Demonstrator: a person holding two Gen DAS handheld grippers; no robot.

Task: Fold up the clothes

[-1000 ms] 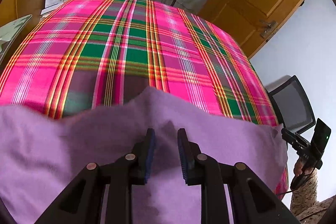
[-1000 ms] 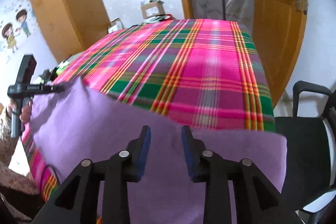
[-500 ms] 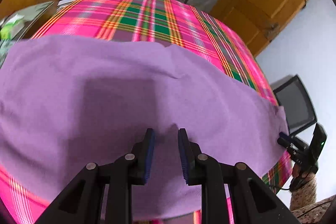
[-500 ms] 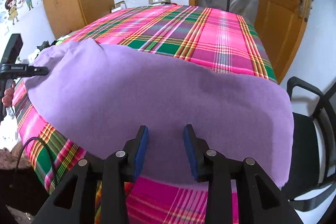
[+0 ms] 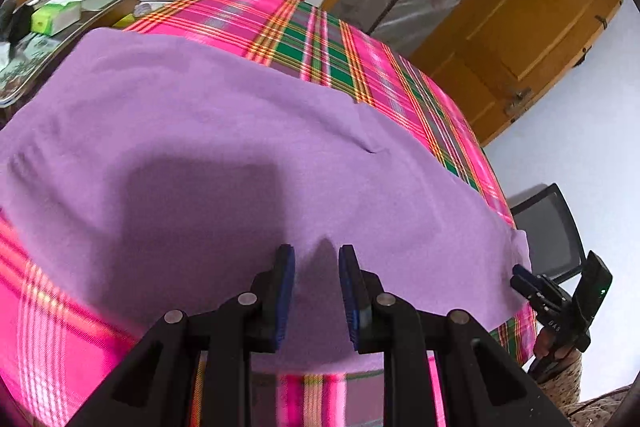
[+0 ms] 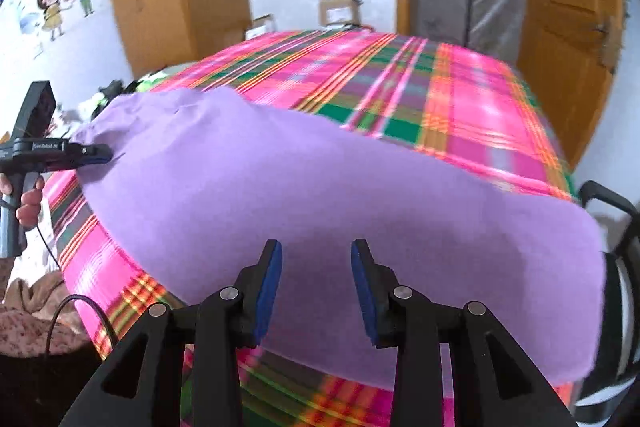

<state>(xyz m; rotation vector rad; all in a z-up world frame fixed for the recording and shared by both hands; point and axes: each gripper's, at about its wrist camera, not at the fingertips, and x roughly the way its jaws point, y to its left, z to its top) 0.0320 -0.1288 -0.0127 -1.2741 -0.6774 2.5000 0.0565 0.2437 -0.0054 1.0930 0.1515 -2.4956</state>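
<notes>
Plaid-covered counter (image 5: 360,67), purple cloth (image 5: 200,155) spread flat across its near end. Left gripper (image 5: 316,263) and right gripper (image 6: 316,259) jaws apart, holding nothing. Spreading looks done; next, regrip an edge for first fold.

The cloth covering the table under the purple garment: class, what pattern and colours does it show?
The tablecloth is plaid: bright pink with green blocks and yellow-orange stripes, clearest in the right wrist view.
</notes>
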